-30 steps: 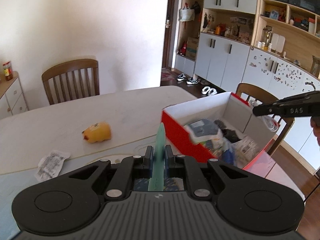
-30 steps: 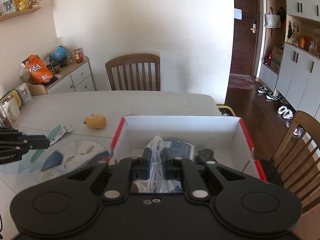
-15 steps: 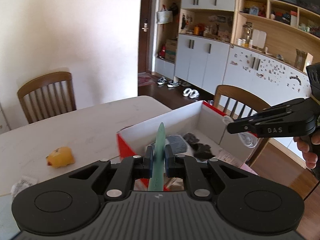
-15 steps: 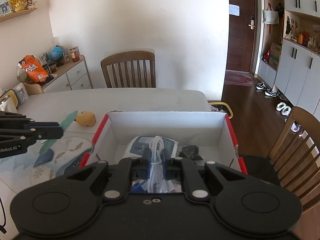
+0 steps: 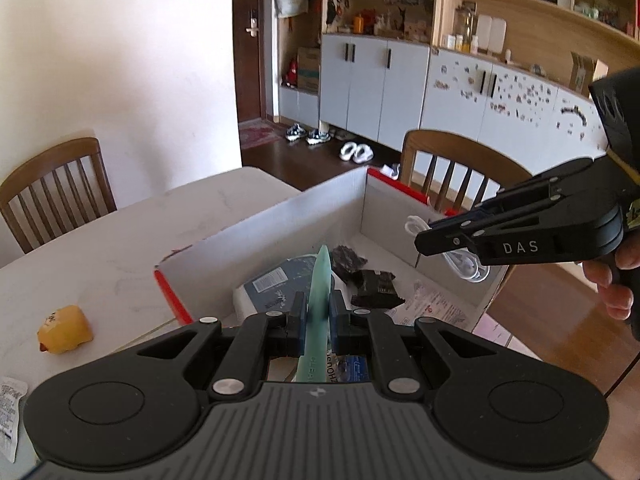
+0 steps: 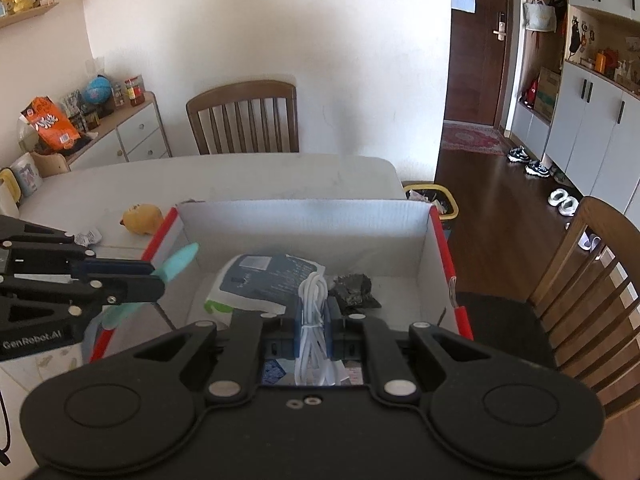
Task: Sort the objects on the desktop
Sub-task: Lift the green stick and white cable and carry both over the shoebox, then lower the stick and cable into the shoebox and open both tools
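A red and white cardboard box [image 5: 280, 216] [image 6: 304, 216] stands on the white table. It holds a blue-grey packet [image 6: 272, 276], dark wrappers [image 6: 354, 288] and papers. My left gripper [image 5: 314, 312] is shut on a flat mint-green tube [image 5: 320, 292], held above the box's left side; it also shows in the right wrist view [image 6: 158, 280]. My right gripper [image 6: 312, 316] is shut on a coiled white cable [image 6: 312, 320] above the box's near right part; it shows in the left wrist view [image 5: 424, 240].
A yellow plush toy [image 5: 64, 328] [image 6: 142, 218] and a white sachet [image 5: 10, 396] lie on the table left of the box. Wooden chairs [image 6: 244, 120] [image 5: 448, 172] stand at the far side and right of the table. A printed mat [image 6: 44, 360] lies near the front left.
My left gripper has swung right with the green tube, from beside the box to above its inside. My right gripper has moved slightly forward over the box, cable still held.
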`<action>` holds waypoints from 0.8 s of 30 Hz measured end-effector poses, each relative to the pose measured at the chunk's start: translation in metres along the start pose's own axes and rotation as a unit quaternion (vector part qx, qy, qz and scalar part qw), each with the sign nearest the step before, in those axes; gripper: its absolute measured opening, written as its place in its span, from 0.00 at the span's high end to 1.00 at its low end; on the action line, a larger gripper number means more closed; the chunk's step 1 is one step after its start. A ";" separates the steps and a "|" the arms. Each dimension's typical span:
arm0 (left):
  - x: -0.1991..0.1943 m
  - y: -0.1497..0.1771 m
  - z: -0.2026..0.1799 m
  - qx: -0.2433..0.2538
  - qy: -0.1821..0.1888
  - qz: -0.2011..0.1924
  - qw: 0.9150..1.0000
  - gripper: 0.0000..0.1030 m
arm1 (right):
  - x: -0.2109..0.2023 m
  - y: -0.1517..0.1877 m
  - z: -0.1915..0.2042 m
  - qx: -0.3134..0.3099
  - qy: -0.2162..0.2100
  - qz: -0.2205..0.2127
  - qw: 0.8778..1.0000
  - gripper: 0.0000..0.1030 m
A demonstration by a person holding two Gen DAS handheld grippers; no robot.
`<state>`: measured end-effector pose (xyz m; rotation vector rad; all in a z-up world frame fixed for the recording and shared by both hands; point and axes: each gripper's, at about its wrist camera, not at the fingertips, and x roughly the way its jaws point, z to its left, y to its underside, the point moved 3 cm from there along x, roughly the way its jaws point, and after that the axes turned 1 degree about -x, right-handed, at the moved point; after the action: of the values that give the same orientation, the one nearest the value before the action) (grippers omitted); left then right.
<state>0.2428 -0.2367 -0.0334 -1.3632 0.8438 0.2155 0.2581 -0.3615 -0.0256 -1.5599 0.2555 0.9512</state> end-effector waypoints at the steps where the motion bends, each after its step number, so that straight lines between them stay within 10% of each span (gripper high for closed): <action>1: 0.005 0.000 -0.001 0.001 0.000 0.005 1.000 0.91 | 0.003 0.000 -0.002 0.000 -0.001 0.004 1.000 0.90; 24: 0.072 0.001 -0.012 0.048 -0.023 0.099 0.994 0.91 | 0.048 0.008 -0.017 -0.024 -0.003 0.065 0.998 0.90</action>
<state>0.2873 -0.2708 -0.0793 -1.1806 0.9404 0.3546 0.2904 -0.3619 -0.0652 -1.5991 0.3355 1.0696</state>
